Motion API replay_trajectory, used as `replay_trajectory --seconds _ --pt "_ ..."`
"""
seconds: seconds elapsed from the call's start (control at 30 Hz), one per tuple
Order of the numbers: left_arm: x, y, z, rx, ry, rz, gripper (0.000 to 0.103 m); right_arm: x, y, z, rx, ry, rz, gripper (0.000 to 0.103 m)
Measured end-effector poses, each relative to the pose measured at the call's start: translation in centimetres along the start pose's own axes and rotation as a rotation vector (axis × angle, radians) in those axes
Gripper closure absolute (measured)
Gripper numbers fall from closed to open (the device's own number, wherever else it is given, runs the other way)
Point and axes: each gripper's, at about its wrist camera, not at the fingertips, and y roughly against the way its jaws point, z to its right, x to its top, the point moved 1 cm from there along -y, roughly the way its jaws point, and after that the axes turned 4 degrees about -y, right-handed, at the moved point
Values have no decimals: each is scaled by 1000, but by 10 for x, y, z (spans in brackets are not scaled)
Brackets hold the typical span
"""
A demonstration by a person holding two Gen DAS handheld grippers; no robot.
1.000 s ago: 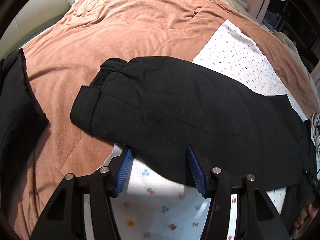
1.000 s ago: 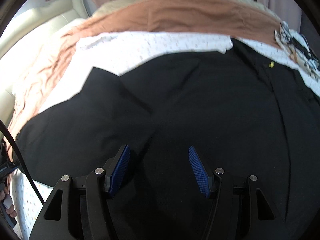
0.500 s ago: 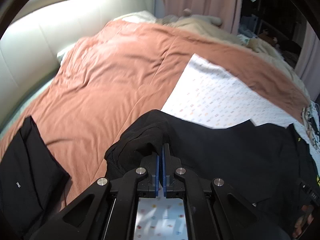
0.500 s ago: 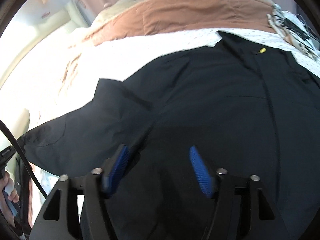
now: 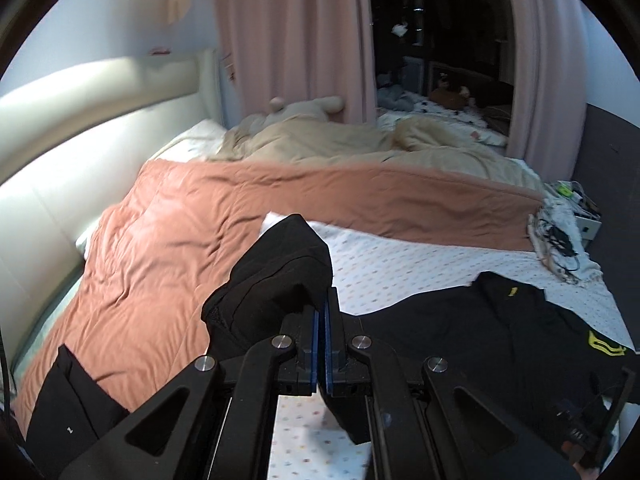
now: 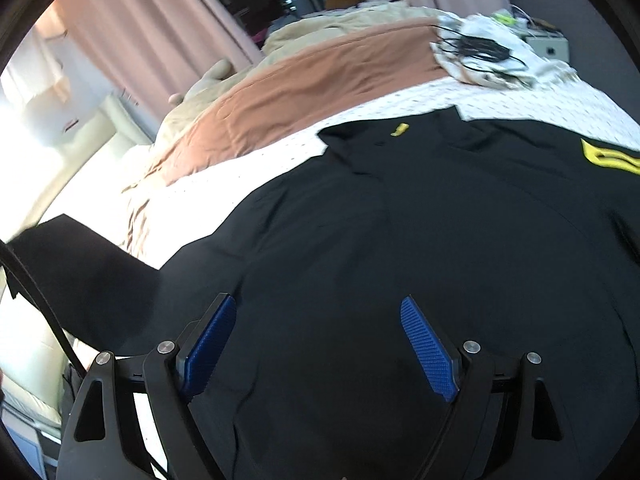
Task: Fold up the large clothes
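Left gripper (image 5: 321, 320), blue pads pressed together, pinches a bunched sleeve of the black fabric jacket (image 5: 496, 344) above the dotted white sheet (image 5: 400, 264). Right gripper (image 6: 318, 344), jaws spread, hovers over the jacket (image 6: 420, 240) spread flat on the bed.

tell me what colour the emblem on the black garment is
Yellow: the emblem on the black garment shows best in the right wrist view.

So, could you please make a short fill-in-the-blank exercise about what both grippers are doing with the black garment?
1. The left gripper is ____ on the sleeve.
2. The right gripper is ____ above the black garment.
3. The emblem on the garment is ____ in colour.
4. The garment lies on a dotted ____ sheet.

Missing words: shut; open; yellow; white
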Motion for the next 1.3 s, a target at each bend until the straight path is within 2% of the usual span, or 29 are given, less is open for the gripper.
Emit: replay_trajectory --seconds 0.1,0.33,0.5,0.7,1.1,1.3 --pt "13 14 38 -27 -56 25 99 -2 23 18 -29 -38 11 19" --pt "22 26 118 -122 -135 39 99 4 71 44 -15 -128 77 19" --pt "26 29 173 -199 -179 38 99 6 80 75 -14 -187 101 19" --pt "25 19 221 -279 -200 8 99 12 86 103 -18 -256 127 19" --pt "-2 -12 298 -448 -217 -46 99 18 89 149 -40 -383 137 19" --pt "-43 -44 346 -545 -185 -108 99 20 97 169 -67 -436 155 19"
